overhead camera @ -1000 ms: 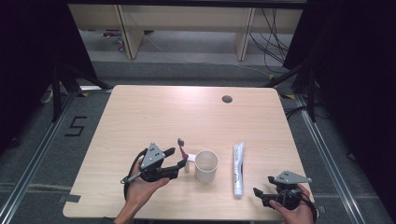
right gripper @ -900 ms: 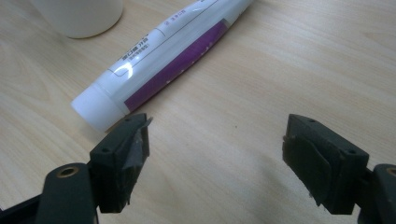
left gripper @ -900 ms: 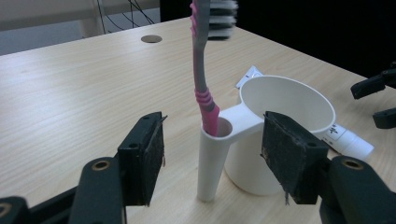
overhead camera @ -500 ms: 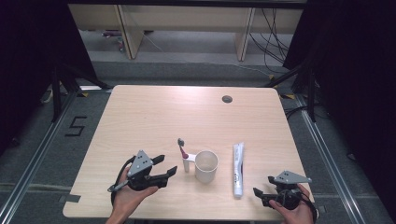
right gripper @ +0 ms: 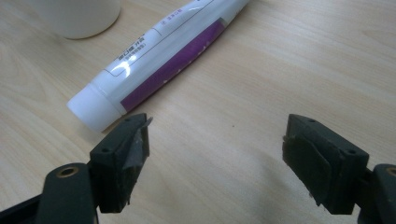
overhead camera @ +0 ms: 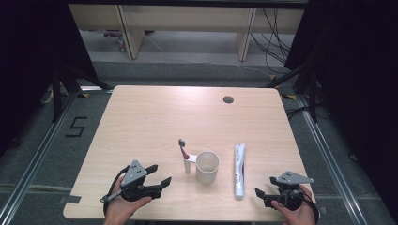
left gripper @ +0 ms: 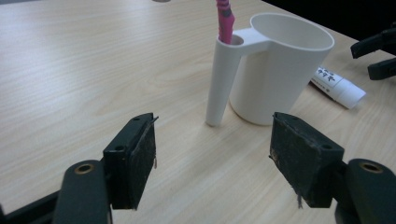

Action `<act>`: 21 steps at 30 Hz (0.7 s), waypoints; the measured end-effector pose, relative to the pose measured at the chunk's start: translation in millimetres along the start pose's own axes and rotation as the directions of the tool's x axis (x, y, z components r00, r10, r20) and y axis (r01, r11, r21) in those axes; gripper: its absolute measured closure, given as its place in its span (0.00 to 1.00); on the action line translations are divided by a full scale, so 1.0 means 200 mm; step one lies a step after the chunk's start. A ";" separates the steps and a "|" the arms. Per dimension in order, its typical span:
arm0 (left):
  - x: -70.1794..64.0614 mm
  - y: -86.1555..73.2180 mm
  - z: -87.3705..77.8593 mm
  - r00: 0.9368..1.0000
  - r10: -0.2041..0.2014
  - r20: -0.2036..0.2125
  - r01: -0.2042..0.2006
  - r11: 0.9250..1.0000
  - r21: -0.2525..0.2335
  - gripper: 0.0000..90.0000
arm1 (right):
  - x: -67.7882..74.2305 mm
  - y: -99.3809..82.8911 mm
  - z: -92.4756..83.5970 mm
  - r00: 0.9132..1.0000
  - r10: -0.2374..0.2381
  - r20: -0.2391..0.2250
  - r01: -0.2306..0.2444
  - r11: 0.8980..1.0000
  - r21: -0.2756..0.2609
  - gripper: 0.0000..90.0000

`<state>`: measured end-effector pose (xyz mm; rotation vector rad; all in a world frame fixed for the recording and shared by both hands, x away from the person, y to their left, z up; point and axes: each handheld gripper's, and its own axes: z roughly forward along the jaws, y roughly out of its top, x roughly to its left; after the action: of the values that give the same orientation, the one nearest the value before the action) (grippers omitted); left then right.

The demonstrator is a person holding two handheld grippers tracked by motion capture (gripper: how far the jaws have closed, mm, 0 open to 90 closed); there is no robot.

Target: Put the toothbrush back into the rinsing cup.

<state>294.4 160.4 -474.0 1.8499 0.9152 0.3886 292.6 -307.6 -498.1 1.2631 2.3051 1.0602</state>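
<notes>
A white cup (overhead camera: 207, 166) stands near the table's front middle. A pink toothbrush (overhead camera: 182, 148) stands upright in its hollow handle. A white and purple toothpaste tube (overhead camera: 239, 169) lies just right of the cup. My left gripper (overhead camera: 161, 173) is left of the cup, apart from it. Its jaws have just been opening and hold nothing. The left gripper view has the cup (left gripper: 280, 70) and toothbrush (left gripper: 224, 21) ahead of my left gripper (left gripper: 212, 158). My right gripper (overhead camera: 259, 196) stands open right of the tube's near end, with the tube (right gripper: 168, 58) just beyond my right gripper (right gripper: 217, 158).
The wooden table (overhead camera: 155, 117) has a dark round cable hole (overhead camera: 228, 99) at the far right. Both hands are close to the table's near edge. Pale shelving and cables stand on the floor beyond the far edge.
My left gripper has drawn back from the cup's handle toward the near left, and its jaws stand wider. The toothbrush stays upright in the handle. The right gripper has kept still.
</notes>
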 end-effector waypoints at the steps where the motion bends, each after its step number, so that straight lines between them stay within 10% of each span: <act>1: 0.00 -0.01 -0.01 1.000 -0.006 -0.007 0.006 1.000 0.006 0.33 | 0.00 0.00 0.00 1.000 -0.001 0.000 0.001 1.000 -0.001 0.26; 21: -0.02 -0.16 -0.10 1.000 -0.012 -0.018 0.013 0.998 0.061 0.26 | 0.00 -0.01 0.00 0.999 0.036 -0.010 -0.036 0.999 0.001 0.26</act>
<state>265.6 177.9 -492.7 1.8980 0.9597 0.3730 291.4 -307.3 -499.0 1.3072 2.2993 1.0798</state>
